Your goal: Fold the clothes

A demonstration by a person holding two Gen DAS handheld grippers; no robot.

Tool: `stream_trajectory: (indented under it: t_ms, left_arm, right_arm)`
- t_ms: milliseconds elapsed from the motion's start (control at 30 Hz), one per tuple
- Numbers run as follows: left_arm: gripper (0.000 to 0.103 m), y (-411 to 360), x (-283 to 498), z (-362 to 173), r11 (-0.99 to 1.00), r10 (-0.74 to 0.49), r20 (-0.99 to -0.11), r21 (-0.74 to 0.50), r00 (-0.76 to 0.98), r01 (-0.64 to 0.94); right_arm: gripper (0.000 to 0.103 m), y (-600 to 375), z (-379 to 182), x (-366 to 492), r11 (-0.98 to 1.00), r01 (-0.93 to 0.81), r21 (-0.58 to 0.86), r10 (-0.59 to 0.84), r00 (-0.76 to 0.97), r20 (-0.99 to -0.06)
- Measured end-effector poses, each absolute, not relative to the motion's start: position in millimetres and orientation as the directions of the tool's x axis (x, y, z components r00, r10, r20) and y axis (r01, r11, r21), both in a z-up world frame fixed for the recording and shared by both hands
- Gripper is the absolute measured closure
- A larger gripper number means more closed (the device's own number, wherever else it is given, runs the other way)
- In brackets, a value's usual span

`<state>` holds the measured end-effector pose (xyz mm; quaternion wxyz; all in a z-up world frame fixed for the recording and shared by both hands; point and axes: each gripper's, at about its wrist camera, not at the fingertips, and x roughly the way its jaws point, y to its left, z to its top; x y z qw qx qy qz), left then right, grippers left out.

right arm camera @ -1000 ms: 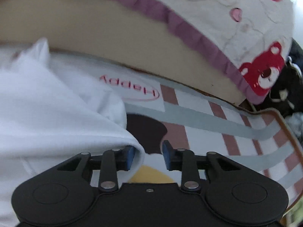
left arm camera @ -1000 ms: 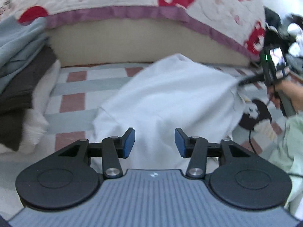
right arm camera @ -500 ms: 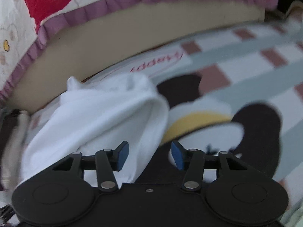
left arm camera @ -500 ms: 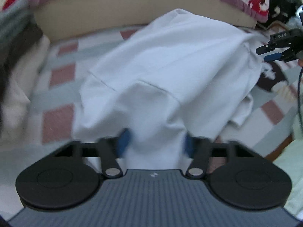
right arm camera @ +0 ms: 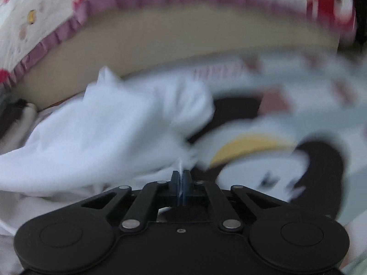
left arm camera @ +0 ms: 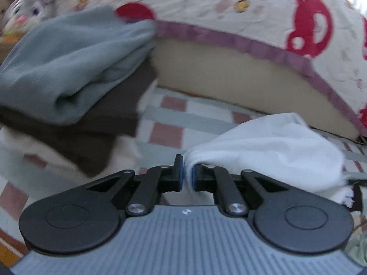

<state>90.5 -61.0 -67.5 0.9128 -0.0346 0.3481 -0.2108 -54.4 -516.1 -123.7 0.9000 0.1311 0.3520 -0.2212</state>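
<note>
White cotton is now pinched in both of your tools. The left gripper (left arm camera: 187,176) has just been closing, and its blue pads stand narrow with a thick fold of the white garment (left arm camera: 273,146) pressed between them. The right gripper (right arm camera: 181,189) has also just been closing; its jaws are almost together, with a thin edge of the same white garment (right arm camera: 110,133) standing up out of the gap.

Compare this with half a second ago. Your left jaws then straddled the cloth loosely, and your right jaws stood apart beside the garment's rounded edge with nothing between them. A second ago the garment lay spread across the patterned play mat (left arm camera: 167,133); it now sits gathered into a softer, bunched heap to the right in the left wrist view, in front of the quilted mattress edge (left arm camera: 229,43).

Read this as the grasp step being complete: you hold two separate points of one garment, so you can lift, stretch or carry an edge over for a fold. Both views are blurred by motion, so you cannot confirm which corners or hems are gripped.

Note the stack of folded clothes (left arm camera: 68,73) to the left in the left wrist view, grey on brown on pale. It is near the left tool but apart from it. Keep the white garment clear of that stack while you work, or the finished pile may be dragged out of shape.
</note>
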Motion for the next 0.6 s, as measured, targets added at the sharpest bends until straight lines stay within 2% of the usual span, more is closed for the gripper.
stream_trajectory:
  t_ms: [100, 167, 267, 367, 500, 600]
  left_arm:
    - [0.096, -57, 96, -73, 0.911, -0.408, -0.657, -0.243, 0.634, 0.335]
    - [0.096, -55, 98, -75, 0.904, -0.425, -0.675, -0.276, 0.603, 0.328]
    - [0.095, -56, 93, -77, 0.902, -0.427, -0.69, -0.281, 0.585, 0.328]
    - [0.091, -54, 89, -78, 0.913, -0.403, -0.709, -0.265, 0.579, 0.311]
    - [0.082, -47, 95, -81, 0.924, -0.381, -0.723, -0.285, 0.577, 0.253]
    - [0.082, -52, 96, -80, 0.927, -0.371, -0.732, -0.254, 0.571, 0.277]
  right_arm:
    - [0.102, -482, -91, -36, 0.827, 0.422, -0.373, -0.56, 0.553, -0.616]
    - [0.102, -464, -74, -29, 0.754, 0.391, -0.528, -0.65, 0.563, -0.51]
    - [0.102, -459, -52, -33, 0.738, 0.457, -0.497, -0.671, 0.575, -0.468]
    - [0.102, -465, -59, -36, 0.755, 0.475, -0.453, -0.656, 0.559, -0.507]
    - [0.101, -483, -104, -37, 0.774, 0.455, -0.441, -0.632, 0.508, -0.585]
    - [0.101, -494, -120, -45, 0.796, 0.492, -0.353, -0.591, 0.503, -0.631]
